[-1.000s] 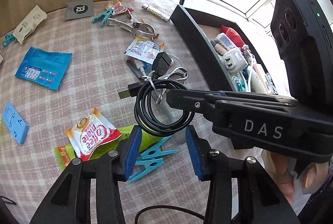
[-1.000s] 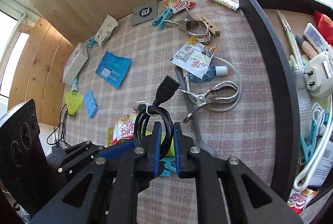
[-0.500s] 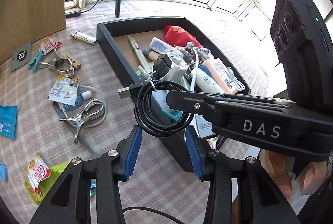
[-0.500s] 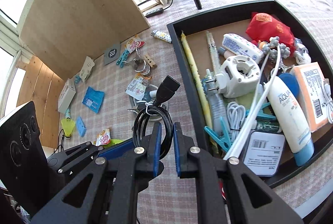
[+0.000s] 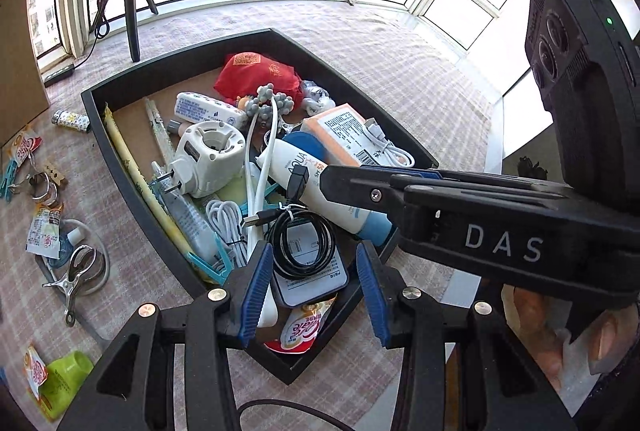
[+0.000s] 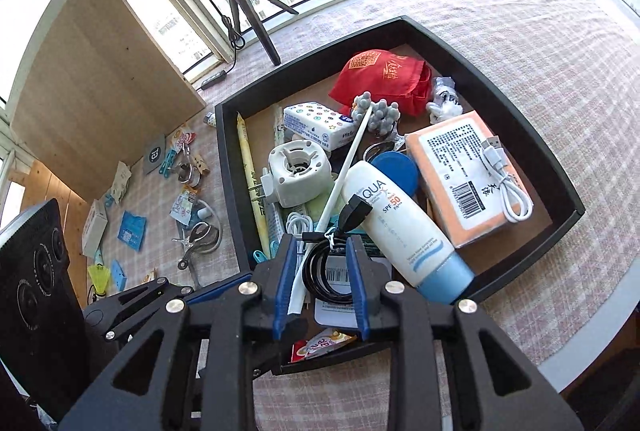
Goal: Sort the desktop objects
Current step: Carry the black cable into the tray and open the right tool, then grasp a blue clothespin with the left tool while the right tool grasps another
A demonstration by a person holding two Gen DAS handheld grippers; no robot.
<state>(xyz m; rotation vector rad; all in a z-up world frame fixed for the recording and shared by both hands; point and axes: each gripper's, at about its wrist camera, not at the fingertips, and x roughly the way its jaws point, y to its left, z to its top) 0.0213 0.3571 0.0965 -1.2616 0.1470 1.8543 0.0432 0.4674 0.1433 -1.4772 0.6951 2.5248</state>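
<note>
A black coiled USB cable (image 5: 303, 243) (image 6: 325, 271) rests on a white card in the near corner of the black tray (image 5: 132, 167) (image 6: 230, 191). My right gripper (image 6: 320, 243) hovers over it with its jaws opening. The coil sits loose between the blue pads (image 6: 281, 283), which no longer press on it. In the left wrist view the right gripper (image 5: 326, 183) reaches in from the right above the sunscreen tube (image 5: 320, 191). My left gripper (image 5: 313, 251) stands open just above the tray's near corner, holding nothing.
The tray is crowded: a red pouch (image 6: 380, 79), white plug adapter (image 6: 298, 173), orange box (image 6: 468, 167), white cables. Left of it on the checked cloth lie a metal clamp (image 5: 76, 271), sachets, a lighter (image 5: 70, 119) and a green tube (image 5: 64, 371). A tripod (image 6: 256, 15) stands behind.
Both grippers swung from the cluttered cloth to over the tray. The right jaws, pinching the cable coil before, have spread, and the coil now lies in the tray.
</note>
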